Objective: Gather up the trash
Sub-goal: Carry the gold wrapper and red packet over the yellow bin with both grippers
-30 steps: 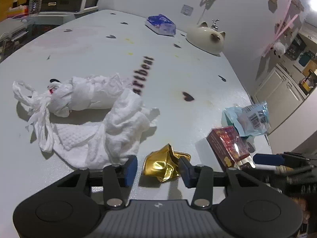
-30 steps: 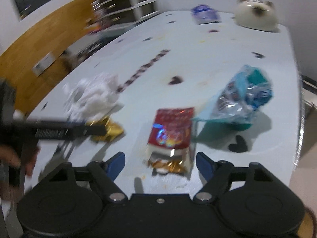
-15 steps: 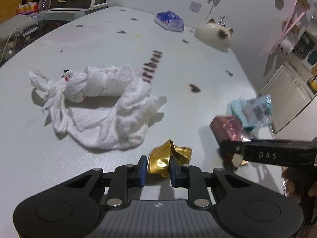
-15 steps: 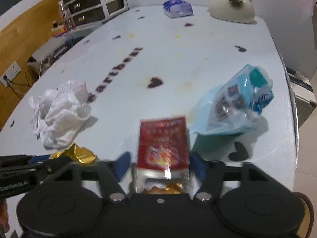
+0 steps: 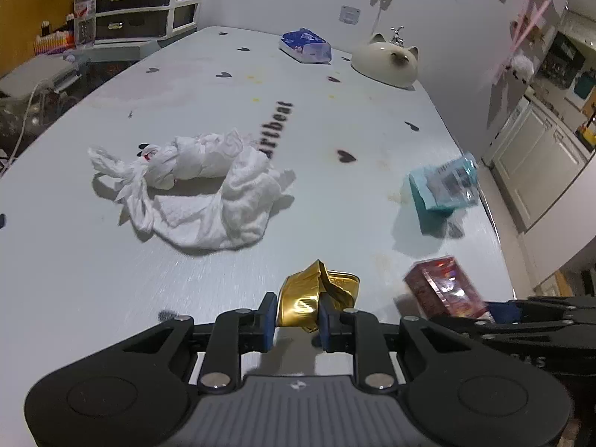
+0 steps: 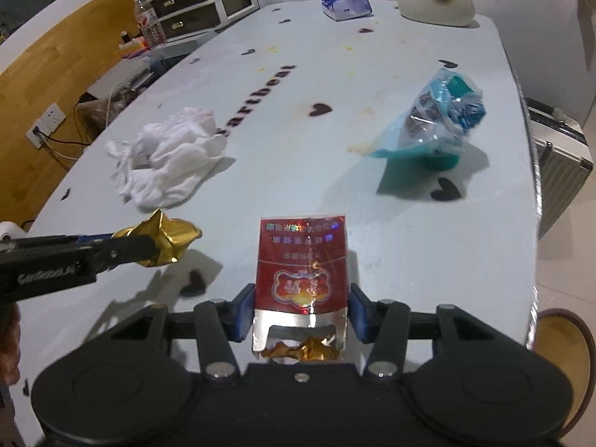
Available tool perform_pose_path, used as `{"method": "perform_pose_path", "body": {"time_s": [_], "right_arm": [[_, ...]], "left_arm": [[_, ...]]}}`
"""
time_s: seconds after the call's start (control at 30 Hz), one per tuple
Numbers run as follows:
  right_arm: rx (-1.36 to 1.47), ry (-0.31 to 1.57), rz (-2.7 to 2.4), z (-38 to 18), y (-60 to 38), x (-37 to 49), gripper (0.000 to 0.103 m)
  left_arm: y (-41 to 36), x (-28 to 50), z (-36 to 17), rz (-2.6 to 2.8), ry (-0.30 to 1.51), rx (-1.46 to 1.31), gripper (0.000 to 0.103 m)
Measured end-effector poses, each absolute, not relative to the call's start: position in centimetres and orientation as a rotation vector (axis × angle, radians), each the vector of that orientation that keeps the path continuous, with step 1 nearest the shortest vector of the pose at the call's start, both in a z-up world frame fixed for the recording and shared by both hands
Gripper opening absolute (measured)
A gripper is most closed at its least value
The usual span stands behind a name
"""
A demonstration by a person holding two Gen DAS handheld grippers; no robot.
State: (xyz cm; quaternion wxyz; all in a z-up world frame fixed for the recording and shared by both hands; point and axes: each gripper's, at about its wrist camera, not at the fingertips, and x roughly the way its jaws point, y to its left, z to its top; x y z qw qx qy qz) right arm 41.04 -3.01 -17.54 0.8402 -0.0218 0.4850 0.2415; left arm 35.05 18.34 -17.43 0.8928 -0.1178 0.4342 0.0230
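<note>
My left gripper (image 5: 296,318) is shut on a crumpled gold foil wrapper (image 5: 316,294) and holds it just above the table; it also shows in the right wrist view (image 6: 164,236). My right gripper (image 6: 302,311) is shut on an opened red packet (image 6: 302,272) with gold foil at its torn end; the packet shows blurred in the left wrist view (image 5: 443,288). A pile of crumpled white tissue (image 5: 201,182) (image 6: 171,156) lies on the table to the left. A blue-green plastic bag (image 5: 445,184) (image 6: 436,115) lies to the right.
The pale table (image 5: 335,119) carries heart marks and dark lettering. A blue-white tissue pack (image 5: 306,45) and a cat-shaped ceramic piece (image 5: 387,57) stand at the far end. Drawers (image 5: 141,3) stand beyond the left edge, a suitcase (image 6: 558,149) past the right edge.
My left gripper closed on the gold wrapper and lifted it slightly. My right gripper moved in over the red packet and closed on it.
</note>
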Motion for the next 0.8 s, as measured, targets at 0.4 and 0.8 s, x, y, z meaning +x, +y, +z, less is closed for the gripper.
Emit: {"method": "perform_pose_path", "body": {"time_s": [0.4,0.8], "right_arm": [[0.022,0.970,0.392,-13.7,-6.7,35.6,0.051],[0.013,0.877,0.314,-10.1,-8.5,29.9,0.051]], "left_arm": [[16.0,29.7,-14.3,0.024,0.870,-0.198,0.024],[14.2,25.6,-11.8,-0.017,0.827,-0.161,0.024]]}}
